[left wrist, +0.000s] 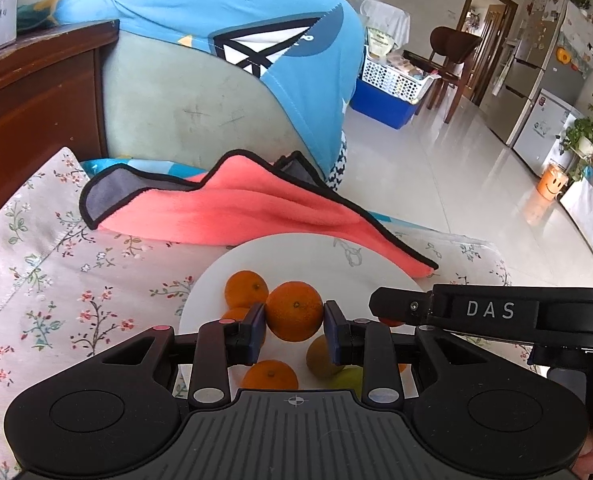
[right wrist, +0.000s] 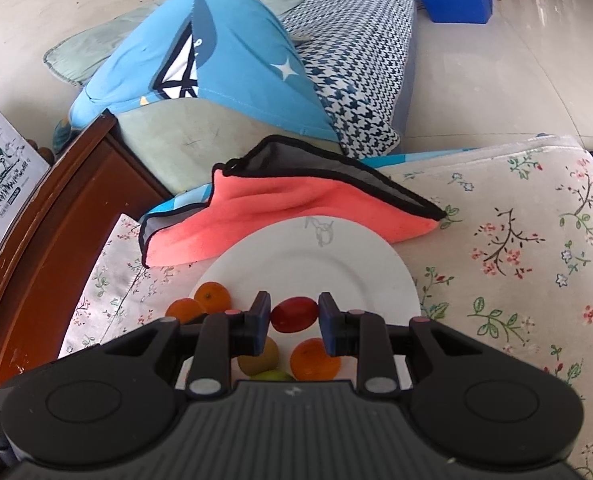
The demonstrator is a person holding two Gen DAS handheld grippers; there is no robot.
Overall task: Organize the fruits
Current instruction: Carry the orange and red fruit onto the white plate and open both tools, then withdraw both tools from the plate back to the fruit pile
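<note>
"DAS" lettering on right gripper point(left wrist: 380, 312) housing.

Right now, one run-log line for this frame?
left gripper: shut on orange | right gripper: shut on red fruit | both over white plate | plate: other oranges, greenish fruits

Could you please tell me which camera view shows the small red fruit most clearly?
The right wrist view: the red fruit sits whole between the right gripper. The left wrist view shows only a red sliver under that gripper.
</note>
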